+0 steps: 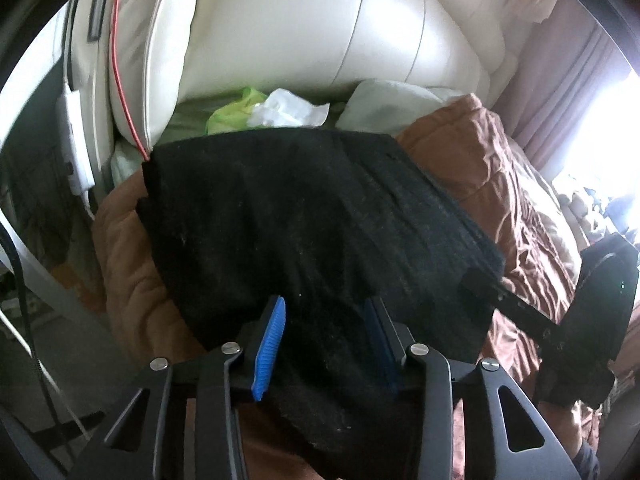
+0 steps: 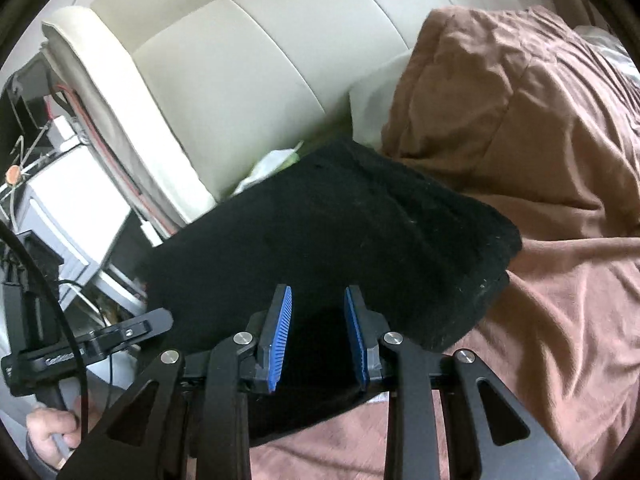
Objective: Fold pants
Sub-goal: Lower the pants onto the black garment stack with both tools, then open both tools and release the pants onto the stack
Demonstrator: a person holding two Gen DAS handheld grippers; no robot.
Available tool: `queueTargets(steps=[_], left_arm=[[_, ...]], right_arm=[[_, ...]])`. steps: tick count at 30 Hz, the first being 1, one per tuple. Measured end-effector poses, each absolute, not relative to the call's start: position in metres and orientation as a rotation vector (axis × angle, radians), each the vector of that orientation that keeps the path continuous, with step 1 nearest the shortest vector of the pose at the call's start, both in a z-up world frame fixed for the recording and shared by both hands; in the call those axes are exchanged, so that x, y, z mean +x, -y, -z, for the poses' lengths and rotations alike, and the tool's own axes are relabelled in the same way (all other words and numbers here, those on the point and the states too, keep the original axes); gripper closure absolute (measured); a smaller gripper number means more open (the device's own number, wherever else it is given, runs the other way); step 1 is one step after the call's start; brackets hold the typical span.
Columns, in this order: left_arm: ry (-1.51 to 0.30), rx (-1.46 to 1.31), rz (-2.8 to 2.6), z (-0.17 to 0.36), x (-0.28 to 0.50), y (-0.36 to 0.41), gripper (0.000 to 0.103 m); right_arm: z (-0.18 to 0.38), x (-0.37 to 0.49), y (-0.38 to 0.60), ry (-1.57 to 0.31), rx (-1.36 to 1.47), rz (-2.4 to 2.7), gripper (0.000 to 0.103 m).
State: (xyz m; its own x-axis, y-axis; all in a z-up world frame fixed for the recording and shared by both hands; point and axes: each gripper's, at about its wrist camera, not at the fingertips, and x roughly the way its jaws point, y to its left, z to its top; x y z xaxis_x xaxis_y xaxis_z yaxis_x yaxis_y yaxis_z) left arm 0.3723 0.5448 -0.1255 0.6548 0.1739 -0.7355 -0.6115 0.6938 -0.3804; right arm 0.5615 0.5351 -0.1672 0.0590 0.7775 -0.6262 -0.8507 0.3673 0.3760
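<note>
The black pants lie folded into a thick rectangle on a brown quilt. My left gripper hangs over their near edge. Its blue pads stand apart with bare faces, and the cloth lies under and between them. My right gripper is over the near right part of the pants. Its jaws are narrower, both pad faces show, and dark cloth lies below the gap. In the left wrist view one finger of the right gripper sits at the pants' right corner.
A cream padded headboard rises behind the pants. Green and white bags and a pale pillow lie at its foot. White cabinets and cables stand to the left. A hand holds the left gripper's handle. Curtains hang on the right.
</note>
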Motion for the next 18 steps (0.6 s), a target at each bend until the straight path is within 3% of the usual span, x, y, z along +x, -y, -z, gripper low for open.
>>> queueTargets(steps=[2, 4, 6, 18], left_arm=[[-0.757, -0.661, -0.499, 0.133, 0.375, -0.546, 0.068], [-0.759, -0.683, -0.499, 0.137, 0.374, -0.55, 0.075], [-0.761, -0.701, -0.511, 0.138, 0.372, -0.553, 0.081], [-0.788, -0.698, -0.475, 0.132, 0.358, -0.526, 0.081]], right_arm=[[0.172, 0.566, -0.536, -0.866, -0.102, -1.208, 0.085], [0.176, 0.568, -0.534, -0.87, -0.108, -1.172, 0.098], [0.178, 0.569, -0.532, -0.867, -0.124, -1.146, 0.1], [0.171, 0.533, -0.507, -0.926, -0.269, -1.147, 0.1]])
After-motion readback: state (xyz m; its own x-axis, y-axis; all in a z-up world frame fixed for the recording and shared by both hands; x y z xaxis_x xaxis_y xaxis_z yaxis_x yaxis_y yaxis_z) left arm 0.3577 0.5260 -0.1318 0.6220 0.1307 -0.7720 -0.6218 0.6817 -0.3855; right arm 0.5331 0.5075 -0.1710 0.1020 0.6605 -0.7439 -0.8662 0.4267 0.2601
